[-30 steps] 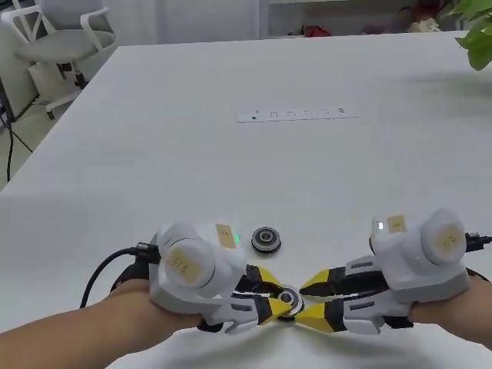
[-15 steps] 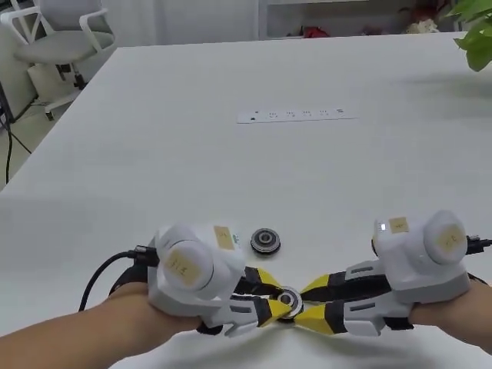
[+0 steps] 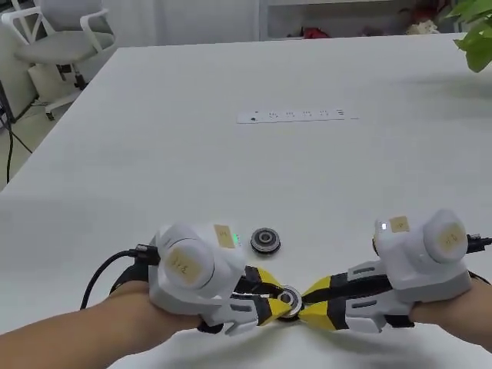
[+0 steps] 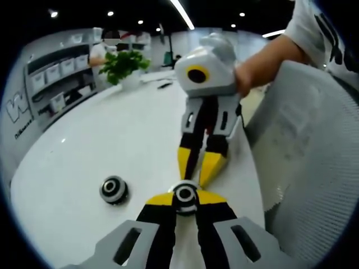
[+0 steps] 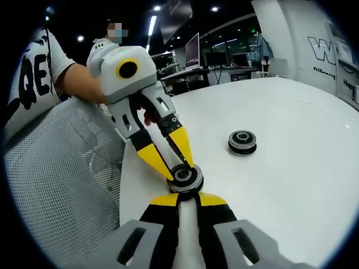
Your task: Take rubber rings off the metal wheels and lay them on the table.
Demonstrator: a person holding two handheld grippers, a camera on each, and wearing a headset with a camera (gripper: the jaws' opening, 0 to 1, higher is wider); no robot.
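White table [image 3: 192, 154] runs most of the way across the room, with a power strip [image 3: 296, 115] lying flat out in the middle, an office chair [image 3: 65, 38] beyond the far left corner and a leafy plant [image 3: 478, 31] at the far right. Down at the near edge the person has both tools pointed at each other, tip to tip. Between them sits a dark-rimmed metal wheel [image 3: 288, 299] with a bright hub, low over the tabletop.

From its own view, the left gripper [image 3: 270, 301] has its yellow tips drawn in on either side of that wheel, clamping it. The right gripper [image 3: 307, 301] comes in from the opposite side with its jaws nearly together and its tips against the wheel's rim. Whether it actually pinches anything there, I cannot tell.

Just beyond the left gripper's white body, a second wheel [image 3: 266, 239] lies flat on the table, near the held one but not touching it or either tool.
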